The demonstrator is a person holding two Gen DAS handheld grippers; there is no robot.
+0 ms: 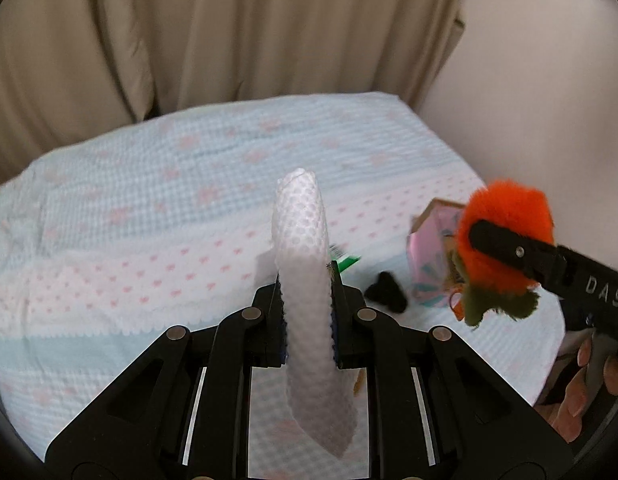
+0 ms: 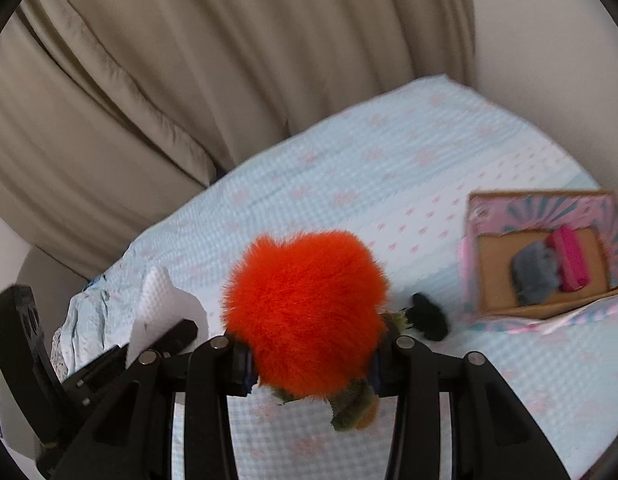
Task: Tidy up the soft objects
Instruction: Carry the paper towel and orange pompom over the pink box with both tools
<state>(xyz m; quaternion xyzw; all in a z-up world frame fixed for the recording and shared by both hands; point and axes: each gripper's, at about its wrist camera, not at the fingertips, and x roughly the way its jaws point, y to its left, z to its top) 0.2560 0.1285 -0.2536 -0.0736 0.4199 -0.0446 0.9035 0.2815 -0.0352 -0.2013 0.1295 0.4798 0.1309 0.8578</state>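
My left gripper is shut on a white textured cloth and holds it upright above the bed. The cloth also shows in the right wrist view, at the left. My right gripper is shut on a fluffy orange plush with green leaves, held above the bed; in the left wrist view the plush hangs at the right. A pink-and-blue cardboard box lies open on the bed at the right and holds a grey soft item and a pink one.
The bed has a pale blue and white sheet with pink hearts. A small black soft object lies on it near the box, also in the left wrist view. A green packet lies behind the cloth. Beige curtains hang behind.
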